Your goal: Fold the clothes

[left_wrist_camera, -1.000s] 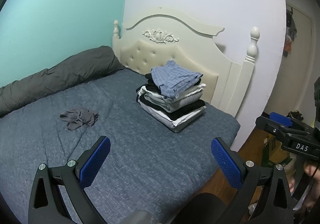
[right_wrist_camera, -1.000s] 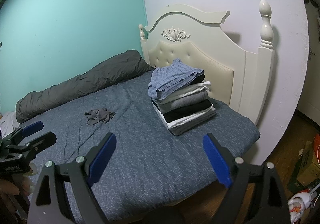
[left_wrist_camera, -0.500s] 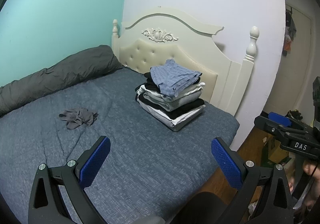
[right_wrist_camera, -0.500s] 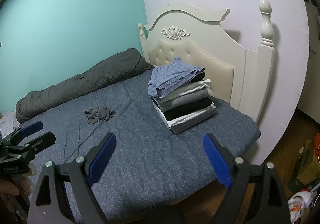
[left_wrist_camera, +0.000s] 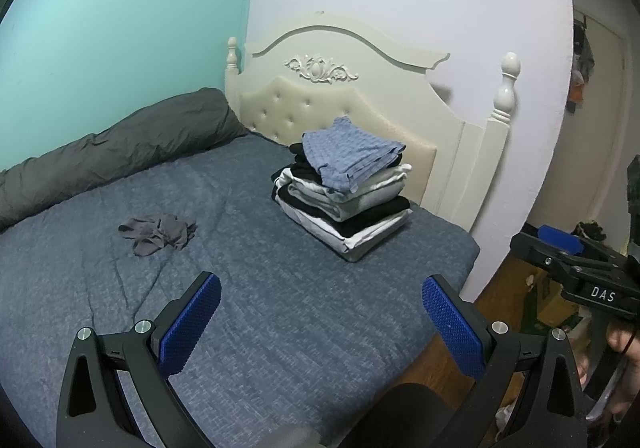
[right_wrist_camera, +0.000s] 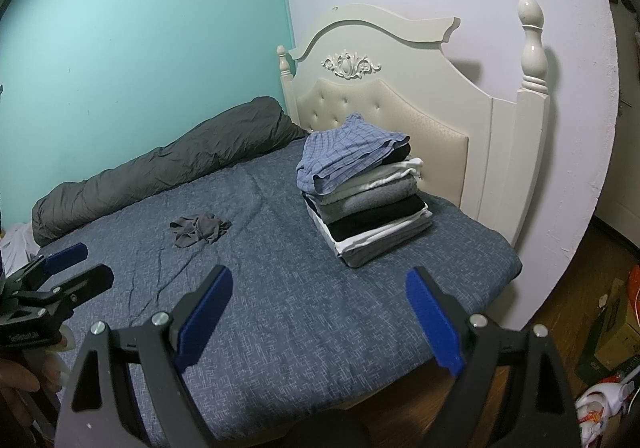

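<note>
A crumpled grey garment lies alone mid-bed on the blue-grey quilted bedspread, well apart from the stack of folded clothes by the cream headboard. The left gripper and right gripper hover above the near edge, jaws spread wide and empty, with bare bedspread between them and the garment.

A home bedroom. Ahead of the claw lies a bed with a blue-grey quilted cover, a cream tufted headboard with turned posts against a white wall, a rolled grey duvet along the teal wall at left, and wood flooring to the right.
</note>
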The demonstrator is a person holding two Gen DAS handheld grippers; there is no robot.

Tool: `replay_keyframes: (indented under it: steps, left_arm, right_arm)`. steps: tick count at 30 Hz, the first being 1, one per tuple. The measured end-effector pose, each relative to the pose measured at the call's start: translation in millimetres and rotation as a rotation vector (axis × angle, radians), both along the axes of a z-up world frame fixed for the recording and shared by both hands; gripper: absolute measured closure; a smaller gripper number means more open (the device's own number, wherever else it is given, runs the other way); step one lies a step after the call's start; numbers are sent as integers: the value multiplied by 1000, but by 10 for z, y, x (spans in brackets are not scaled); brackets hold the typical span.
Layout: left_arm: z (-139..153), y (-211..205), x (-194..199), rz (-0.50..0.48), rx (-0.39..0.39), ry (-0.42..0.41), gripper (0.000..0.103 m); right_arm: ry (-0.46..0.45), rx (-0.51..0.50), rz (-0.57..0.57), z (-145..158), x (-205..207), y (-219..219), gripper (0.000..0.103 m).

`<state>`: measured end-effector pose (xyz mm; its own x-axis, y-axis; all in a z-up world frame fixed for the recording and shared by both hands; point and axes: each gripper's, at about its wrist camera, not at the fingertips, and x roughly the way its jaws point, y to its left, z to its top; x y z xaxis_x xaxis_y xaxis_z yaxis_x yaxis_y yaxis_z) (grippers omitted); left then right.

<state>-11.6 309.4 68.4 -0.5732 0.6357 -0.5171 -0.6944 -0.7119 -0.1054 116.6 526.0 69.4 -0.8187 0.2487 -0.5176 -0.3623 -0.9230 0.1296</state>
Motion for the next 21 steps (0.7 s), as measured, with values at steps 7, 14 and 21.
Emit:
replay_keyframes:
  steps: [7, 14, 21]
  left_arm:
    - [-13, 11, -4, -2, -1, -4, 0]
    - [-25, 1, -15, 5, -3, -5, 0]
    - [-24, -6, -18, 5, -1, -6, 0]
  right_arm:
    - [-2, -3, 1, -17, 5, 3, 14]
    - [-4, -5, -3, -18, -1, -4, 14]
    - [-4, -7, -3, -11, -6, 4, 14]
